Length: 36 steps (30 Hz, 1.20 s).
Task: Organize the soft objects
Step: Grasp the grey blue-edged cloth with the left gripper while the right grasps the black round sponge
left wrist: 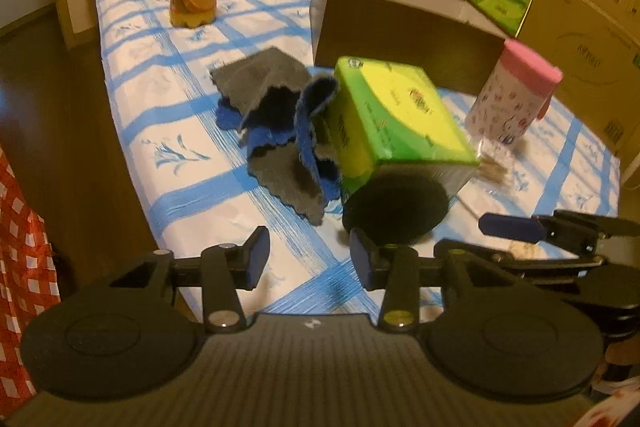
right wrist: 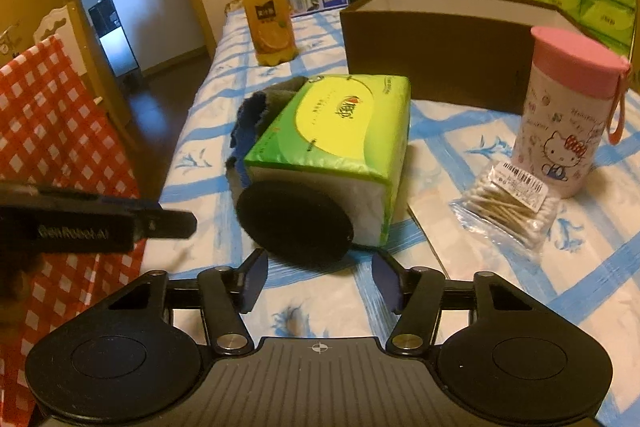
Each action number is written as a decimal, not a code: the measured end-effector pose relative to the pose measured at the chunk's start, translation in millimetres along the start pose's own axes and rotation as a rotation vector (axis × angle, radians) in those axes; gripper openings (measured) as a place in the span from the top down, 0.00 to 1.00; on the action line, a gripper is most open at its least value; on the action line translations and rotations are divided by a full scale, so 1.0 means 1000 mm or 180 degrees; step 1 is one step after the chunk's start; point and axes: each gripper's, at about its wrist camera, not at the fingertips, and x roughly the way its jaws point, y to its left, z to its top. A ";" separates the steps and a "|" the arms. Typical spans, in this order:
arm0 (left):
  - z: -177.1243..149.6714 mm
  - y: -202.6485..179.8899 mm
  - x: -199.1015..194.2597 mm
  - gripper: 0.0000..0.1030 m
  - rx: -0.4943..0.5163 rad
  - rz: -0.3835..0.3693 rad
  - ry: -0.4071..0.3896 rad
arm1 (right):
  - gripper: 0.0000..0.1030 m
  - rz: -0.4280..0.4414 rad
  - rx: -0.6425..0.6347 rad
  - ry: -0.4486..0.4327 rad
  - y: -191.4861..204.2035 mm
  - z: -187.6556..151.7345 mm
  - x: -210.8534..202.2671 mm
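2 claws hover low over the checked table, both part open and holding nothing. At left centre in the left wrist view we see the grey-and-blue cloth (left wrist: 276, 123) crumpled against the green tissue pack (left wrist: 400, 119), with a black round pad (left wrist: 394, 209) leaning on its near end. Our left claw (left wrist: 310, 251) faces the cloth; our right claw (right wrist: 318, 279) faces the pad, likely for 1 grasp each.
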 end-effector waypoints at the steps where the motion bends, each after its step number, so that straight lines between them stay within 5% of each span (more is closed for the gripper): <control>1: 0.000 0.000 0.007 0.65 0.0019 0.0011 0.0035 | 0.44 -0.0001 0.0015 -0.0001 -0.002 0.000 0.003; 12: 0.006 0.006 0.055 0.67 0.0067 0.0135 0.0209 | 0.47 0.0156 0.0028 -0.0080 -0.010 0.004 0.027; 19: 0.006 0.003 0.069 0.72 0.0157 0.0108 0.0263 | 0.72 0.0393 -0.0269 -0.0162 -0.003 0.001 0.025; 36: 0.000 0.016 0.066 0.76 0.0099 0.0130 0.0289 | 0.90 0.0699 -0.0435 -0.0030 0.015 -0.002 0.023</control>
